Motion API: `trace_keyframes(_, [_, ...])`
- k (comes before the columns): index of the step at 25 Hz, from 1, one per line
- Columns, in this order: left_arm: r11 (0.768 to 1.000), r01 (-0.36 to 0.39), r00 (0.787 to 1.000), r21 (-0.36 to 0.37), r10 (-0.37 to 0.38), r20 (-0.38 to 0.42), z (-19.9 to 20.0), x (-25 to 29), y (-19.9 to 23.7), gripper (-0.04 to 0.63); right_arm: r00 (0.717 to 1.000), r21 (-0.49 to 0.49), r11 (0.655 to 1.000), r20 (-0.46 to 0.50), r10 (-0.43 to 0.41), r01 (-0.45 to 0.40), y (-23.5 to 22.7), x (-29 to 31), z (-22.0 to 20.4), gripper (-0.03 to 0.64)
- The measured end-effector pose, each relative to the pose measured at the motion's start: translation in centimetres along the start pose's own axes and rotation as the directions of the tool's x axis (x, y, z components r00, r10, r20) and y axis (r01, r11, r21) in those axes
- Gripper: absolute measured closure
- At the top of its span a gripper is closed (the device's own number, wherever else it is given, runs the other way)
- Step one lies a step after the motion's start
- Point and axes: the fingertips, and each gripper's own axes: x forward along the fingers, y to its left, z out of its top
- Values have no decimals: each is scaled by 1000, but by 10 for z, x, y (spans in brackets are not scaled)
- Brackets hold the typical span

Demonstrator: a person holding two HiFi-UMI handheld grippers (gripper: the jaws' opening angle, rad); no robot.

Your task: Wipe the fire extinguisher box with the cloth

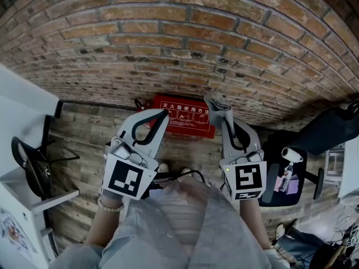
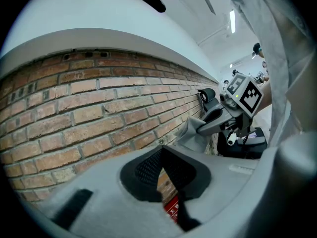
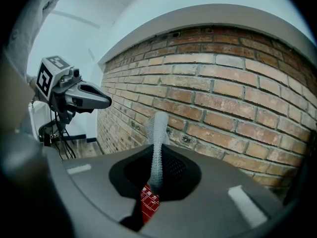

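Two hand-held grippers hang side by side above a red fire extinguisher box [image 1: 188, 125], which sits on a wood-plank floor [image 1: 84, 150] hard against the foot of a brick wall [image 1: 168, 38]. White Chinese characters run across the box's red top face.

The right gripper [image 1: 223, 115] has its jaws clamped on a grey cloth [image 1: 216, 104]. In the right gripper view the knitted cloth [image 3: 157, 143] rises upright out of the closed jaws as a narrow folded strip, with the brick wall behind it and a slice of the red box [image 3: 148, 203] showing below the pads. The cloth is held above the box's right end, and the views do not show whether it touches the box.

The left gripper [image 1: 164, 114] carries nothing. Its jaws are brought together at the tips, with the left end of the box beneath them in the head view. In the left gripper view the meshed pads meet, and a sliver of the red box [image 2: 171, 210] shows through the narrow gap lower down. The same view catches the right gripper [image 2: 198, 129] off to the right, with the cloth [image 2: 190, 135] bunched at its tip.

To the right of the box stands a black seat [image 1: 280, 186] with a white spray bottle [image 1: 289, 155] lying on it.
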Motion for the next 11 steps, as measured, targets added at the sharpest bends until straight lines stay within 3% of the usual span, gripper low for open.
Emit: trace_keyframes(11, [1000,-1,1000,-3,1,-4,-2,-4,2,598,1000,-4,1000,-1,11,-11,7,2,1,598])
